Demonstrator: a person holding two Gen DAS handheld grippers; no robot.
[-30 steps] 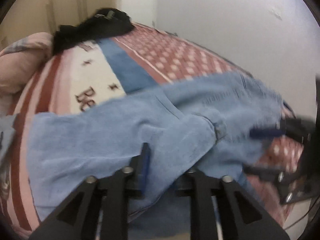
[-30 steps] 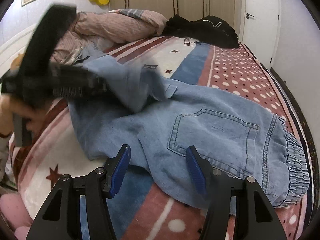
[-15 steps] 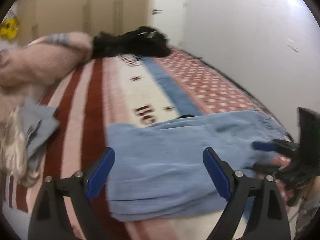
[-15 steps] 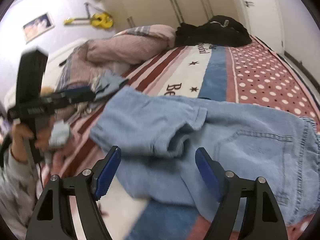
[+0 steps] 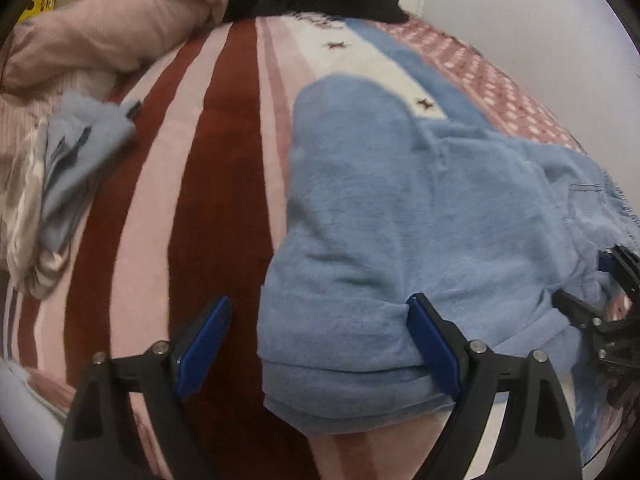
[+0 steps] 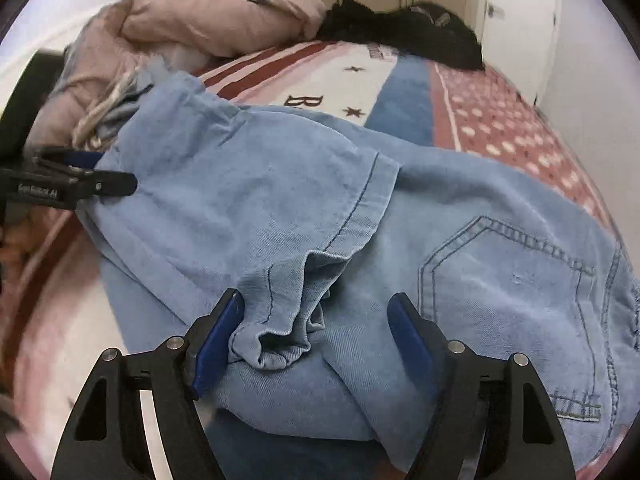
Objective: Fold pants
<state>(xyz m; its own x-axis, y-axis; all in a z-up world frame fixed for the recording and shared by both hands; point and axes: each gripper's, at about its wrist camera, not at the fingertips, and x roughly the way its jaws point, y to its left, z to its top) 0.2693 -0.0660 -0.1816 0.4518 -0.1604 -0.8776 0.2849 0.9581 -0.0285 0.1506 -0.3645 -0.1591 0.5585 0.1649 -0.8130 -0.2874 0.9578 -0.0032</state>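
My left gripper (image 5: 318, 346) stands wide apart, nothing pinched; the folded end of the pants (image 5: 420, 216) lies between its pads. My right gripper (image 6: 316, 340) is spread too, jaws having narrowed slightly, a bunched hem (image 6: 280, 320) loose against its left pad. The denim's long axis runs from lower left to right across the right wrist view, waistband at the far right, on the striped blanket (image 5: 224, 168). The right claw sits nearer the hem. Open blanket lies left; the pink pillow (image 6: 208, 20) and black clothes (image 6: 400, 32) crowd the top.
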